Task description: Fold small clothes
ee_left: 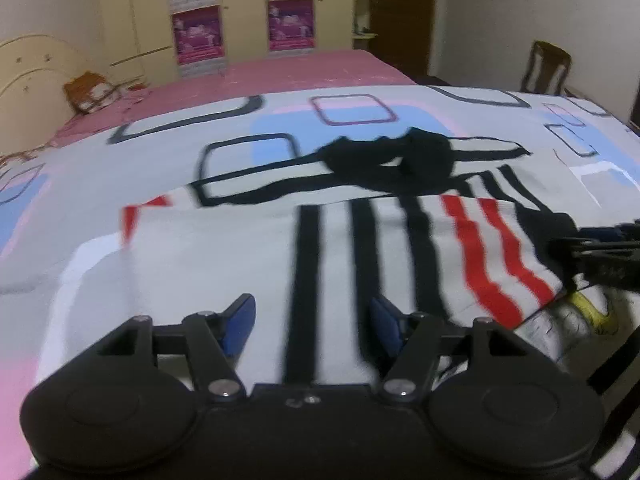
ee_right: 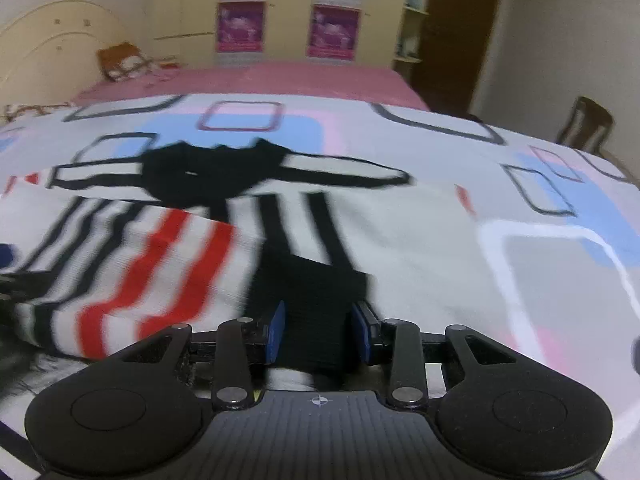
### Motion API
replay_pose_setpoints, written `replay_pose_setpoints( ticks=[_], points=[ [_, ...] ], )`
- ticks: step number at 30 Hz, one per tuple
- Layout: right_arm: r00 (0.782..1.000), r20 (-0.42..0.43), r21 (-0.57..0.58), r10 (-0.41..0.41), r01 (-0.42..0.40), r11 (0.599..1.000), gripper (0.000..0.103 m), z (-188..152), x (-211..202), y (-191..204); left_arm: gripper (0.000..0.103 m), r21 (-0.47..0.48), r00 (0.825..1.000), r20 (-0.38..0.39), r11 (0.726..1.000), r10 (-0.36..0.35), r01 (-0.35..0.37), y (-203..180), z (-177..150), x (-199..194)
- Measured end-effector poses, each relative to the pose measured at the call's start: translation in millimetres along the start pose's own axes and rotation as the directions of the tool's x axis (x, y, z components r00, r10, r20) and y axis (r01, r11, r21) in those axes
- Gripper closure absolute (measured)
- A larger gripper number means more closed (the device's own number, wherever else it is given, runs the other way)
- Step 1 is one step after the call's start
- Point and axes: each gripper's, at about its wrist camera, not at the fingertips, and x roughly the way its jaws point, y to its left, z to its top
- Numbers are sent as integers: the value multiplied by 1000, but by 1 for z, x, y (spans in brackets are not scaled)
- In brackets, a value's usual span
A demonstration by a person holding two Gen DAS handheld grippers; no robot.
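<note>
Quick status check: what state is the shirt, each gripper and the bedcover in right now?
Striped shirt: lying on the bed, one striped side folded over.
Left gripper: open, over the shirt, gripping nothing.
Right gripper: shut on the shirt's black edge.
Bedcover: spread under the shirt.

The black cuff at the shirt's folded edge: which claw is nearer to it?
Right. The right claw is clamped on the black cuff; the left claw stands open over the shirt's white body, apart from the cuff.

Pink bed [ee_left: 280,68], posters [ee_left: 196,36], chair [ee_left: 548,66].
</note>
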Motion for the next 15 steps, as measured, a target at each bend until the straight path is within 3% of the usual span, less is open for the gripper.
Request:
replay_pose_setpoints(
  ticks=[2,6,10,13,15],
  points=[
    [999,9,21,42,-42,999,68,2,-9,-5,46,-32,1000,18,1000,-1,2,6,-4,-13],
    [982,68,-15,177,-176,984,68,0,-28,10,44,-32,996,68,998,-50,52,-11,-11,-31],
    [992,22,-134,124,-120,984,68,-12,-18,30,40,-16,1000,2,1000,-12,12,-15,-24,-19],
    [994,12,-52,111,-111,993,68,-13,-16,11,39,-15,1000,10,1000,-4,4,-5,-35,-24],
    [993,8,-63,117,-116,991,68,-13,-15,10,40,-14,1000,10,1000,6,-6,-5,-37,-26]
  ],
)
